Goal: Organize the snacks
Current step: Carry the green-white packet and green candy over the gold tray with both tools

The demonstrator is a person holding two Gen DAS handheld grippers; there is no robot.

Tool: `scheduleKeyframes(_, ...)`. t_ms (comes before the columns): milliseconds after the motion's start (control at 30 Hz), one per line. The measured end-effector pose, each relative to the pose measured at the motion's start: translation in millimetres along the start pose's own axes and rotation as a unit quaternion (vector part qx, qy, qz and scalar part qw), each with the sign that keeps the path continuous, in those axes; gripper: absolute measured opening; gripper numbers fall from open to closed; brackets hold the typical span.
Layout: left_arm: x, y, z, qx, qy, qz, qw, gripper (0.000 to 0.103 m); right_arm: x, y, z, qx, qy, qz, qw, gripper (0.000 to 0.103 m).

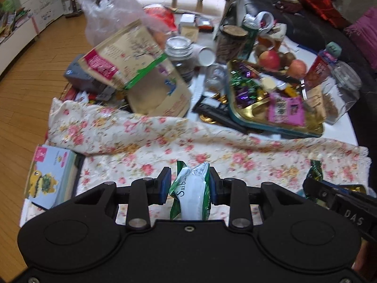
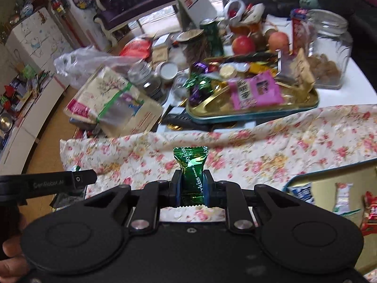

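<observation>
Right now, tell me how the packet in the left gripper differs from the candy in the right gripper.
The white-and-green crinkled snack packet is mostly white with green edges; the dark green foil-wrapped candy is green all over. The packet bulges wide between the left gripper pads; the candy is slimmer in the right gripper. Both are clamped upright above the floral cloth.

Right tongs (image 2: 191,187) clamp green candy (image 2: 192,172) above floral cloth (image 2: 259,151).

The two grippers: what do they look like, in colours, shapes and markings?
Both the left gripper and the right gripper are matte black, with a wide body bearing two round raised discs, silver pivot bolts, linkage arms and blue-padded fingers. White lettering runs along their sides. No cables or sleeves show.
</observation>
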State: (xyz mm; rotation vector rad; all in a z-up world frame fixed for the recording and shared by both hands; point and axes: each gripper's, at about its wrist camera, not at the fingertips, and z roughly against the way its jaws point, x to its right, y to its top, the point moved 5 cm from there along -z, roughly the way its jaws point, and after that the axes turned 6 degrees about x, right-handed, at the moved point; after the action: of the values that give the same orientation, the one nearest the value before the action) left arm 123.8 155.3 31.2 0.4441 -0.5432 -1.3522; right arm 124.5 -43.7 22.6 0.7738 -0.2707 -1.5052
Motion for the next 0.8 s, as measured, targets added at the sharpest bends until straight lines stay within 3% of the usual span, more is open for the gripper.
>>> scheduleKeyframes(233,49.4,5.6,8.0,0.005,-0.045,-0.012,0.9989,0.041,40.5,10.0,23.6,0.021,-0.044,-0.024,0.999,0.02)
scheduleKeyframes(433,99.5,-10.8,1.2,-0.016,-0.073,-0.055,0.9957,0.041,89.9,12.3,46.7,0.03,-0.096,-0.058,0.993,0.02)
scheduleKeyframes(800,188.5,-70.7,-16.3,-0.089,-0.121,-0.153,0.9767,0.041,182.2,14.1,93.9,0.056,-0.208,-0.119,0.969,0.02)
